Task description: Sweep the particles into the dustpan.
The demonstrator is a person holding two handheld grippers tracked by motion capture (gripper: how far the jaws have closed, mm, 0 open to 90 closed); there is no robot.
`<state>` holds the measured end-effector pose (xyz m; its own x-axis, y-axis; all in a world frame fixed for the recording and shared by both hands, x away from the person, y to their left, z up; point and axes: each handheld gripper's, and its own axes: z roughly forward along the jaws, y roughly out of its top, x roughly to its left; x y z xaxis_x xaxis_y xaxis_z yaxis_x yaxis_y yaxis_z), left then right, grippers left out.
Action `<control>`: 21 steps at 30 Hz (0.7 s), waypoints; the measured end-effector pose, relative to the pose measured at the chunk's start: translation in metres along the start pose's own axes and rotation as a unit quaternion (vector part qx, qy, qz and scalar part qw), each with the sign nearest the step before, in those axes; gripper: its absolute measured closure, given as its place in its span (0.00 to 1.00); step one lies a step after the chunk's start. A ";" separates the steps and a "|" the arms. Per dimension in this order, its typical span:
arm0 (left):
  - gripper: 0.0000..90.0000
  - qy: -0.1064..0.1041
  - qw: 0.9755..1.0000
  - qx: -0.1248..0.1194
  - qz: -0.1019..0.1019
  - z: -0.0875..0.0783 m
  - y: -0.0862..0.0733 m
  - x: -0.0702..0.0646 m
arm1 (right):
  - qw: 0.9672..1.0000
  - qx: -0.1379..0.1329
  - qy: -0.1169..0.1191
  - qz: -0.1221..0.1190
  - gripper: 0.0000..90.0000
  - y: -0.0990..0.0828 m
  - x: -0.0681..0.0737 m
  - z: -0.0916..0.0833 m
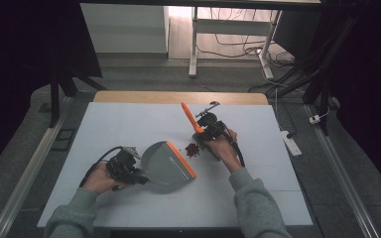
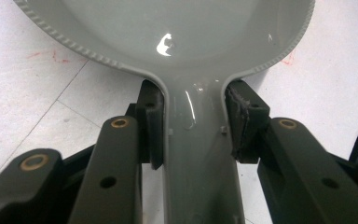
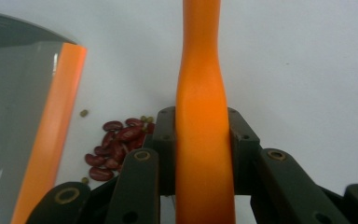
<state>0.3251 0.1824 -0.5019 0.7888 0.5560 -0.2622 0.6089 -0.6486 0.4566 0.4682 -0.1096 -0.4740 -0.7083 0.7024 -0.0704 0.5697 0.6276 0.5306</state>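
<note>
A grey dustpan [image 1: 164, 163] with an orange front lip [image 1: 181, 159] lies flat on the white table [image 1: 129, 124], its lip facing a small pile of red beans [image 1: 192, 149]. My left gripper [image 1: 139, 176] is shut on the dustpan's handle [image 2: 193, 140], with both pads [image 2: 154, 126] pressed to its sides. My right gripper [image 1: 204, 130] is shut on an orange brush handle [image 1: 189, 115] that sticks up and away, just behind the beans. In the right gripper view the handle [image 3: 200, 116] rises between the jaws. The beans [image 3: 114, 149] lie to its left, beside the dustpan lip [image 3: 58, 121].
A few small green beans [image 3: 83, 113] lie scattered around the red pile. The table's wooden far edge [image 1: 178, 96] runs behind the right hand. A white power strip [image 1: 291, 143] lies on the floor off the right side, and desk legs [image 1: 193, 44] stand beyond.
</note>
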 end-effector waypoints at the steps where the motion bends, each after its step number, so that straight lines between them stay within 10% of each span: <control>1: 0.69 0.000 1.000 0.001 0.000 0.000 0.000 0.000 | 1.000 0.001 -0.001 -0.002 0.78 0.000 0.001 0.000; 21: 0.69 -0.001 1.000 0.000 0.000 0.001 0.001 0.000 | 0.998 -0.006 0.043 -0.037 0.78 0.007 0.043 0.004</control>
<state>0.3253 0.1816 -0.5021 0.7888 0.5552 -0.2636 0.6092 -0.6490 0.4557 0.4430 -0.0734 -0.4766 -0.7824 0.6217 -0.0368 0.5093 0.6728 0.5367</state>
